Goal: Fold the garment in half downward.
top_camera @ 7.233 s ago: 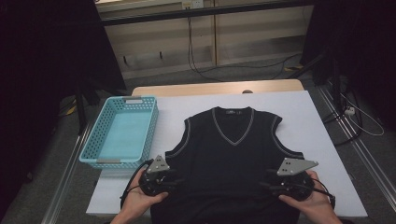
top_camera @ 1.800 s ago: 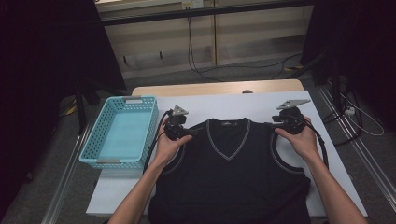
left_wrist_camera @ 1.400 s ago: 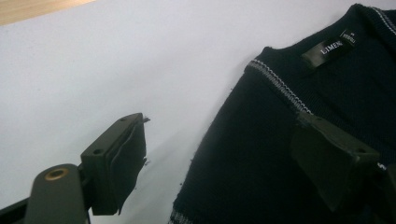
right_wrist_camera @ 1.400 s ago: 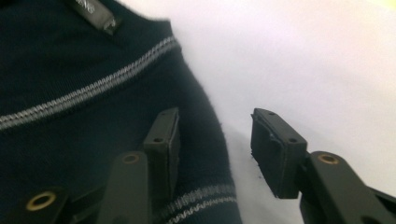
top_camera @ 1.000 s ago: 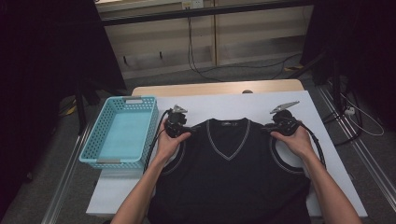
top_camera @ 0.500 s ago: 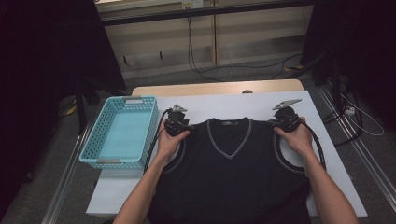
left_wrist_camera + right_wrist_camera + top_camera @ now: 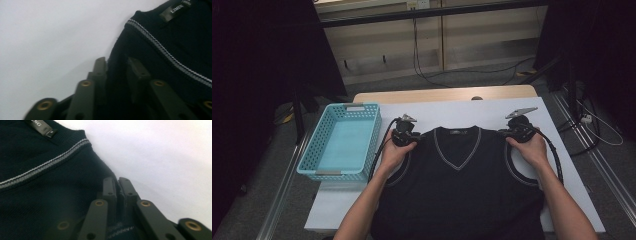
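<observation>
Dark knit vest [image 7: 462,185] with grey-striped V-neck and armhole trim lies flat, front up, on the white table [image 7: 492,111]. Left gripper [image 7: 115,68] sits at its left shoulder; the jaws have just been closing, with ribbed fabric between them. Right gripper [image 7: 117,187] is pinched tight on the right shoulder edge. Teal plastic lattice basket [image 7: 323,160] stands left of the vest, near but apart.

The dark knitted sleeveless V-neck vest [image 7: 462,185] lies flat across the lower middle of the frame on the white rectangular table [image 7: 492,107]. At centre left, the turquoise plastic lattice basket [image 7: 343,142] sits on the table's left edge, just beside the vest. The left gripper [image 7: 405,134] sits at the vest's upper left shoulder, the right gripper [image 7: 518,129] at its upper right shoulder.
</observation>
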